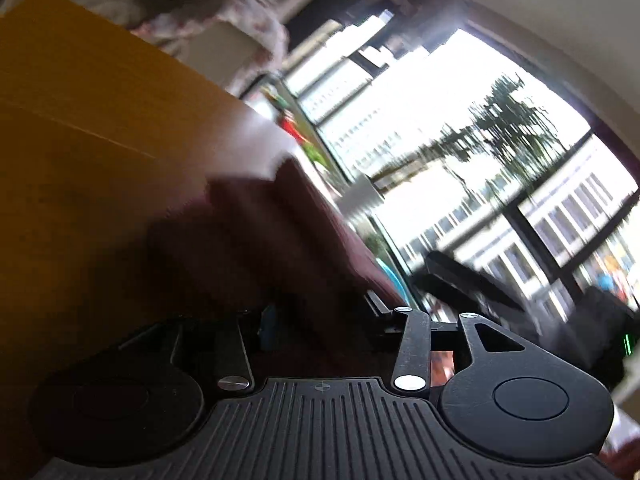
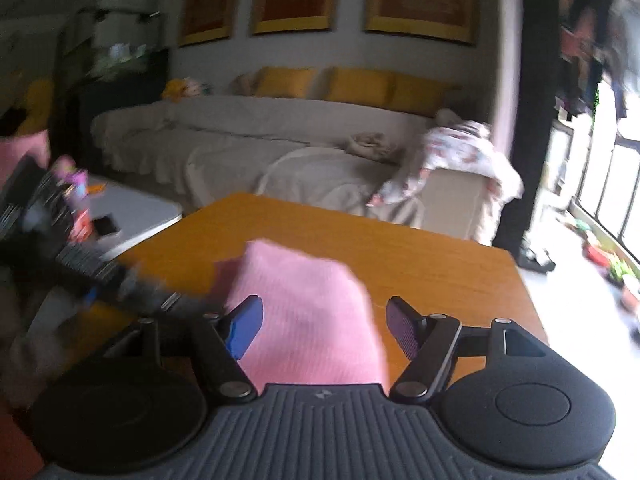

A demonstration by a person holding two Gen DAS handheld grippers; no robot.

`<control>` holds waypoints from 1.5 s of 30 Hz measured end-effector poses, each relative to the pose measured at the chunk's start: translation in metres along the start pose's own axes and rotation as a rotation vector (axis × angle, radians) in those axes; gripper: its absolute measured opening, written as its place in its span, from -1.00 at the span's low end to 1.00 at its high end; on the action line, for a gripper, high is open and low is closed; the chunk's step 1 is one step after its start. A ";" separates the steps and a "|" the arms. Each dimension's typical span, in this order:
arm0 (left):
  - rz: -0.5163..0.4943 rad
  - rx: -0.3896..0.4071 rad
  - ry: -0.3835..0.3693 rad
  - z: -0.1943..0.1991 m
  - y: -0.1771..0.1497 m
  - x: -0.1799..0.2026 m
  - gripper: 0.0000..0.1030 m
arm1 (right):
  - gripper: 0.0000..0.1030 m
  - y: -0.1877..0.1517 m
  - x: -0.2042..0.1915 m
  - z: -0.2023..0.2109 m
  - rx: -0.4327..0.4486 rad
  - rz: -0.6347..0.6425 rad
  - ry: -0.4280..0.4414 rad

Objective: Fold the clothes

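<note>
On the wooden desk (image 2: 420,248) lies a folded pink cloth (image 2: 308,320); the right gripper (image 2: 324,328) fingers stand spread either side of it, while the left gripper (image 2: 104,276) fingers' state I cannot tell.

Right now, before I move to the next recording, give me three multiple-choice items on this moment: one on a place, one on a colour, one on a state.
1. Where does the pink cloth lie?
A. on the wooden table
B. on the sofa
C. on the floor

2. What colour are the cushions along the sofa back?
A. blue
B. yellow
C. white

3. How do the jaws of the right gripper stand?
A. clamped on the cloth
B. shut on nothing
C. apart, pads off the cloth

Answers:
1 A, the cloth rests on the orange-brown tabletop in the right wrist view.
2 B, a row of yellow cushions lines the wall side.
3 C, both fingers stand clear of the cloth's edges, with table showing beside the right one.
</note>
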State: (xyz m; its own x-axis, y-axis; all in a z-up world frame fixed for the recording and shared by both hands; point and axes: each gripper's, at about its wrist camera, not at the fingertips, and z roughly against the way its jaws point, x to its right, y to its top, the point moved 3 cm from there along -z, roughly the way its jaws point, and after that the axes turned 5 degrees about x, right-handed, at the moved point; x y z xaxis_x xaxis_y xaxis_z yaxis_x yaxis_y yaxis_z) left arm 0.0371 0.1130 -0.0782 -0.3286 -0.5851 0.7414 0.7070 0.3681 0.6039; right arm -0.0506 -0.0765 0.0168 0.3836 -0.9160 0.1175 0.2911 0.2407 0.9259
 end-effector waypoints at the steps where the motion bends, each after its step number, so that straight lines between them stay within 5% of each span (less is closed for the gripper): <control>1: 0.016 0.017 0.024 0.001 0.003 -0.005 -0.10 | 0.35 -0.002 -0.010 -0.002 0.003 0.032 0.012; 8: 0.057 0.046 0.111 0.001 0.009 -0.022 -0.11 | 0.32 -0.019 -0.043 -0.044 -0.003 0.207 -0.052; 12: 0.035 0.046 0.114 0.007 0.011 -0.027 -0.11 | -0.40 -0.014 -0.038 -0.039 0.011 0.162 -0.061; 14: 0.026 0.047 0.087 0.006 0.014 -0.020 -0.12 | -0.42 -0.010 -0.035 -0.034 0.025 0.140 -0.067; 17: 0.027 0.017 0.016 -0.002 0.011 -0.011 -0.18 | -0.86 -0.008 -0.030 -0.039 0.025 0.131 -0.061; 21: 0.048 -0.036 0.000 -0.018 0.002 -0.017 -0.29 | -0.89 0.019 -0.042 -0.032 0.042 0.117 0.078; 24: 0.073 -0.045 -0.009 -0.022 0.001 -0.025 -0.29 | -0.89 0.009 -0.047 -0.035 -0.023 0.133 0.168; 32: 0.089 -0.052 0.016 -0.016 0.009 -0.036 -0.32 | -0.85 -0.005 -0.050 -0.045 -0.015 0.161 0.171; 36: 0.086 0.057 0.090 0.023 0.029 -0.043 -0.10 | -0.65 -0.021 -0.075 -0.046 -0.016 0.322 0.159; 40: 0.055 0.173 0.014 0.061 0.052 -0.025 0.02 | -0.56 -0.034 -0.100 -0.048 -0.033 0.449 0.175; 43: 0.042 0.171 -0.099 0.053 0.059 -0.005 0.17 | -0.51 -0.037 -0.108 -0.050 -0.041 0.470 0.190; 45: 0.030 0.114 -0.105 0.030 0.052 -0.001 0.16 | -0.50 -0.035 -0.107 -0.047 -0.038 0.460 0.195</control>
State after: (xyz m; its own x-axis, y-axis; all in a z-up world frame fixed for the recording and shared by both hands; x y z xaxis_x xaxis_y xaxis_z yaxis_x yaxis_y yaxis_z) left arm 0.0555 0.1543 -0.0391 -0.3761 -0.4961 0.7826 0.6437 0.4676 0.6058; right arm -0.0612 0.0286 -0.0447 0.6356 -0.6359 0.4378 0.0834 0.6203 0.7799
